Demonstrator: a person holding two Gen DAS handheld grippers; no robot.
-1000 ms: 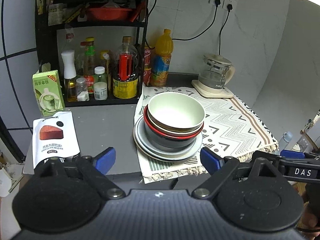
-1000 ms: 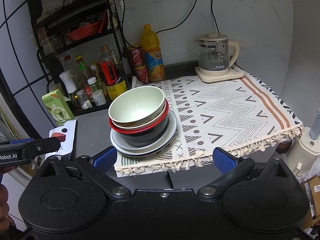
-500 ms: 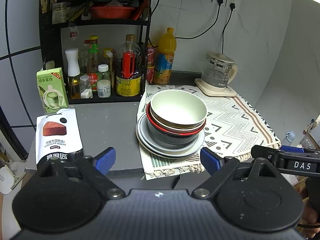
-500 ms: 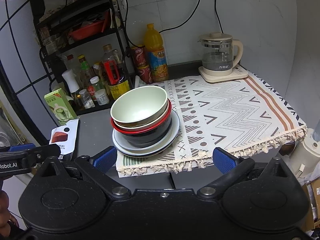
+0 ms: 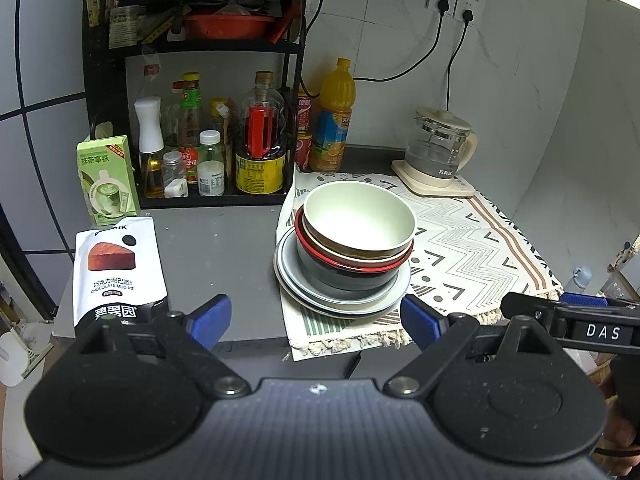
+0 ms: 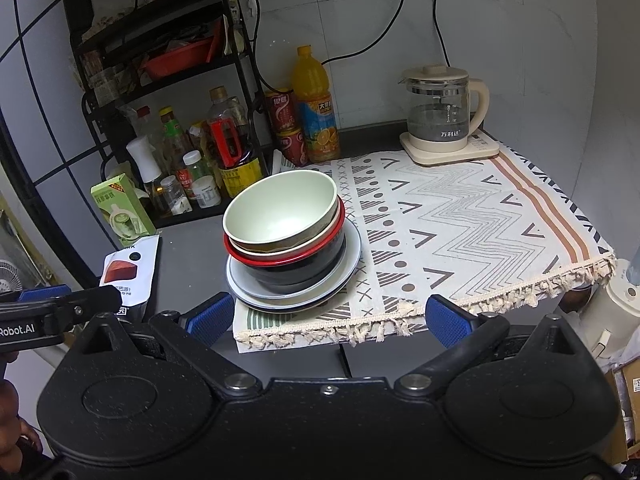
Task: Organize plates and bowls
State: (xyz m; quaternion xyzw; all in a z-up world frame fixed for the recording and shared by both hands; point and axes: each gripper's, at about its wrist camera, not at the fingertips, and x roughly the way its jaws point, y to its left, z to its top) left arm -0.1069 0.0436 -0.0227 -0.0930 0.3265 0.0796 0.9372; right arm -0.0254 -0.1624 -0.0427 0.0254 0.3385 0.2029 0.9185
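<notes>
Since the earlier frames both grippers have drawn back a little from the counter edge and lifted slightly; the dishes sit lower and smaller in view, and nothing on the surface has shifted. The left gripper and the right gripper both hover short of the near edge, fingers spread wide apart and holding nothing. The dishes form one stack on the left end of the patterned cloth: a pale green bowl nested in a cream bowl, that in a red-rimmed black bowl, all on grey plates. That stack would suit either sorted dishes or a pile awaiting separation; the pictures do not settle which. Judgement: any handling of the top bowl should take its rim squarely, lifting straight up so the nested bowls below are not dragged, since the stack sits close to the cloth's fringed edge. Legible writing: "CHOCOLATE MUD PIE" on the white pouch, "DAS" on the right gripper's side as seen by the left camera, "Robot.AI" on the left gripper's side as seen by the right camera. Chinese characters appear on the green carton, the kettle and the orange bottle.
</notes>
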